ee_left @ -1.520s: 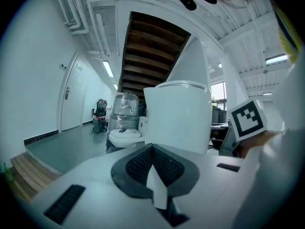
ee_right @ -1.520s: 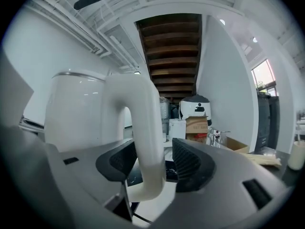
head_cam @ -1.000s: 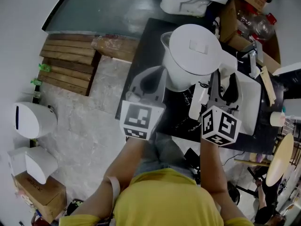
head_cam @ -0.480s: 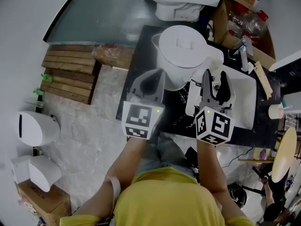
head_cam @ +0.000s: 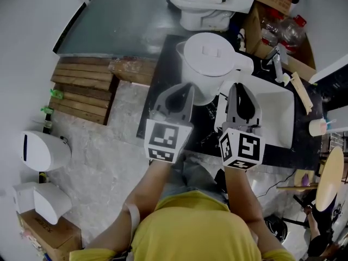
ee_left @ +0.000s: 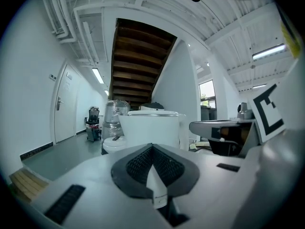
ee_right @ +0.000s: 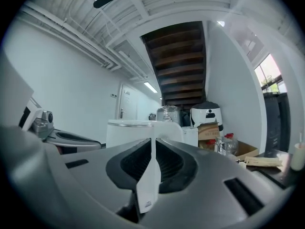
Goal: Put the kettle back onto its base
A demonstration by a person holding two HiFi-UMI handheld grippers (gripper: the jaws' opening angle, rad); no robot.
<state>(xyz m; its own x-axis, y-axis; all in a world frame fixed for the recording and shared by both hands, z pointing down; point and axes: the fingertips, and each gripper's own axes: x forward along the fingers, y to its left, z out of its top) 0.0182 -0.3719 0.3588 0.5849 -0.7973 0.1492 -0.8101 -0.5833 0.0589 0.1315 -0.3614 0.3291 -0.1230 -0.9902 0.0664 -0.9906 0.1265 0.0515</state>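
1. On the black table (head_cam: 163,75) stood one white kettle (head_cam: 209,58), upright, its spout toward the head view's upper left and its handle toward the right.
2. Near it were two grippers. The left gripper (head_cam: 188,87) was closed and empty. The right gripper (head_cam: 238,87) had just been closing, its jaws together on nothing.
3. Around them were one white tray (head_cam: 280,118), one toilet (head_cam: 198,7) and one box (head_cam: 269,15).

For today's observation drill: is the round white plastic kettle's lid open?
No, the lid sits flat and closed on the white kettle.
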